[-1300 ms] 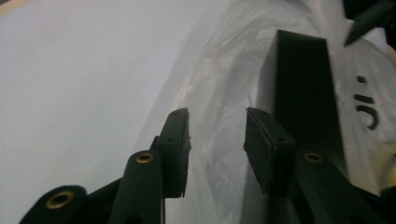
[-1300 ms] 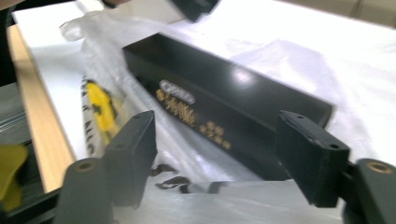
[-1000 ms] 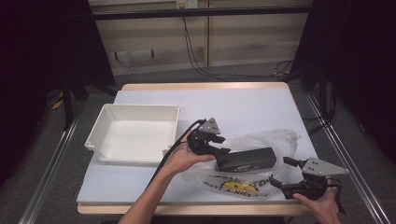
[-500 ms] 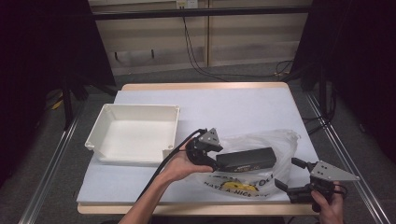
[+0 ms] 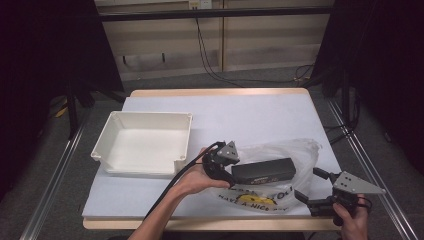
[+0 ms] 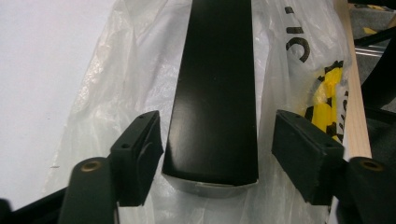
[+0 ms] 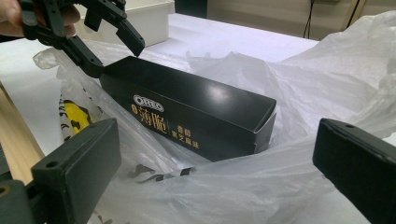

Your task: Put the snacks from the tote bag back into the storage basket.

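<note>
A long black Oreo box point(image 5: 263, 170) lies among the folds of a clear plastic bag point(image 5: 295, 152) with yellow print, at the front right of the table. My left gripper point(image 5: 233, 171) is open at the box's left end. In the left gripper view its jaws stand either side of the box point(image 6: 215, 93) with a gap on both sides, and the gripper point(image 6: 217, 163) touches nothing. My right gripper point(image 5: 310, 185) is open near the front right corner, facing the bag. From there the box point(image 7: 187, 116), the bag point(image 7: 327, 84) and the left gripper point(image 7: 109, 44) show beyond the open right gripper point(image 7: 210, 172).
A white empty tray point(image 5: 107, 145) stands at the left of the white table top point(image 5: 250, 115). The wooden front edge point(image 5: 200, 224) runs just under the bag. Metal rails flank the table, and a cable trails from the left gripper along the forearm.
The right gripper has drawn back to the right, away from the bag. The left gripper has shifted slightly nearer, closing in on the box's left end. The box has not moved.
</note>
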Demonstrator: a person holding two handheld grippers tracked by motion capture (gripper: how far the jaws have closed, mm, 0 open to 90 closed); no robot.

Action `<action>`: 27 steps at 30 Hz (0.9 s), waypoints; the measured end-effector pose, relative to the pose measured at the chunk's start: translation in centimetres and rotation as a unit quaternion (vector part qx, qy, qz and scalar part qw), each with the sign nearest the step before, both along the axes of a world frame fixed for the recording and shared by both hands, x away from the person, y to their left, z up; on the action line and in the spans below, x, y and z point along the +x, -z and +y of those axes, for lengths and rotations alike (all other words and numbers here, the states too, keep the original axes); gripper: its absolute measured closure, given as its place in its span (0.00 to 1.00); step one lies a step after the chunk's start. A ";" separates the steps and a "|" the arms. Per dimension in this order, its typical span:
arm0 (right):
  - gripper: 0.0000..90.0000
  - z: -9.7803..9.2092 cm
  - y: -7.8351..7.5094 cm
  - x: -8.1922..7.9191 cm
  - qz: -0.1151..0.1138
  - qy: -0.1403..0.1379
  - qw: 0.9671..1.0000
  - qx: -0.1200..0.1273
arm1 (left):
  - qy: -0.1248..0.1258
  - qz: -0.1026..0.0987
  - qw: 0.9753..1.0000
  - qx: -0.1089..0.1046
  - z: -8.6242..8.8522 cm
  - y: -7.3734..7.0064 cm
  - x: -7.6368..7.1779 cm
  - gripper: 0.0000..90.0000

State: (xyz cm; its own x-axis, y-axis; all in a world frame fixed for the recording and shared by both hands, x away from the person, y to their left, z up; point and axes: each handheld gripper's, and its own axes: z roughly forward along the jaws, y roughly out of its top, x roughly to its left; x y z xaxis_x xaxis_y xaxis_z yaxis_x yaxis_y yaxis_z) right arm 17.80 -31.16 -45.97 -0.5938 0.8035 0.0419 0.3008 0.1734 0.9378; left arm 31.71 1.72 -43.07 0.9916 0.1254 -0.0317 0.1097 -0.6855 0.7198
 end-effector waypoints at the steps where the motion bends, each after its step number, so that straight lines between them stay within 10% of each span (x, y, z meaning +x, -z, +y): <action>1: 0.01 0.0 0.0 0.0 -0.001 0.001 1.000 0.000 | 0.001 0.003 1.000 0.004 -0.2 0.1 0.1 0.38; 13: 0.01 0.3 0.1 0.2 0.001 -0.006 1.000 -0.011 | 0.014 0.004 0.999 0.049 -1.6 1.7 0.6 0.43; 27: 0.00 0.4 0.2 -0.1 0.002 -0.021 1.000 -0.011 | 0.012 0.019 0.998 0.051 -1.3 1.9 1.2 0.44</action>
